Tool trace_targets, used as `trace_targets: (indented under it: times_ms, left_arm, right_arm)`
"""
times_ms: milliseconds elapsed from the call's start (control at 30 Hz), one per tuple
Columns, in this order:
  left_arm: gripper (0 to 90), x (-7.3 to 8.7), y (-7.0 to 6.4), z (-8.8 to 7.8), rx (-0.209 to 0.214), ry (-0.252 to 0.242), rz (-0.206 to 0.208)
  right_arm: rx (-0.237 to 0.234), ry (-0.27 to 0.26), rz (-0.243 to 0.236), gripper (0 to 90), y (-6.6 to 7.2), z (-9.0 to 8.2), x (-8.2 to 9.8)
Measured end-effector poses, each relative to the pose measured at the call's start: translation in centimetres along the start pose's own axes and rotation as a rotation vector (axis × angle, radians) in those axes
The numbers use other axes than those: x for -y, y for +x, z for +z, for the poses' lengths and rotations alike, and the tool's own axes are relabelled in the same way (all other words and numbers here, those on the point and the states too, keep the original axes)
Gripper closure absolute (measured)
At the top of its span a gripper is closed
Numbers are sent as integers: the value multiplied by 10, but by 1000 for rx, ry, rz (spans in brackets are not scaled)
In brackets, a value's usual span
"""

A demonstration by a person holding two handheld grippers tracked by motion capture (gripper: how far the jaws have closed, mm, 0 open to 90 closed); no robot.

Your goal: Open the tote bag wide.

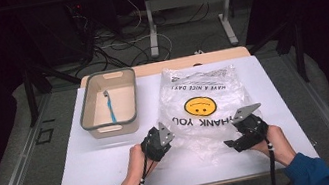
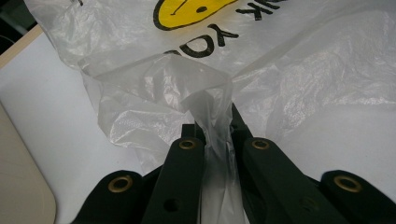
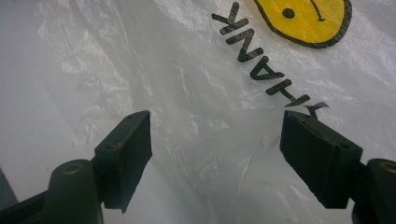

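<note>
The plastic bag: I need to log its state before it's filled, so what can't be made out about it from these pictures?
- Plastic bag, high view: small print near the far edge, too small to read.
- Bag mouth, high view: hidden behind left gripper and right gripper.
- Left gripper view: pinched film hides the jaw pads.

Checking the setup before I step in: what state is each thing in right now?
Plastic bag: flat, crumpled, print upside down.
Left gripper: shut on a pinched fold of the bag.
Right gripper: open over the bag.
Bin: upright, uncovered.
Toothbrush: lying inside the bin.
</note>
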State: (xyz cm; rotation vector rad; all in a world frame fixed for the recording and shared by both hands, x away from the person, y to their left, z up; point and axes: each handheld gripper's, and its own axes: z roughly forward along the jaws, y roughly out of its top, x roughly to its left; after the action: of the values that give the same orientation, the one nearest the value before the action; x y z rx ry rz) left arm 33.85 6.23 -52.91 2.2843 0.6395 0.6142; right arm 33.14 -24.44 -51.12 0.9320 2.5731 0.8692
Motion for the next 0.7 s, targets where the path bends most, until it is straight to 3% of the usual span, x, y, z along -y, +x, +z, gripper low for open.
trace_targets:
  times_ms: [167,300,333,433,500,633,700]
  left_arm:
    - [893,1,3,0,1,0,-15]
    - [893,-1,8,0,-4,-5,-25]
    - [893,-1,9,-1,8,0,-31]
    - [892,-1,11,0,-9,-19,-51]
    - [892,-1,14,-2,-4,-6,-49]
    - [889,-1,18,-4,-14,-10,-55]
    - [885,0,20,-4,-9,0,-51]
  right_arm:
    - [-20,33,-20,298,-1,12,-11]
    - [-64,34,-36,205,1,21,-22]
    - [-87,70,-32,173,2,24,-25]
    - [-98,102,-66,177,6,34,-30]
    - [-76,110,-86,336,6,37,-32]
    - [-47,91,-68,565,3,35,-32]
    - [-27,71,-83,666,1,33,-32]
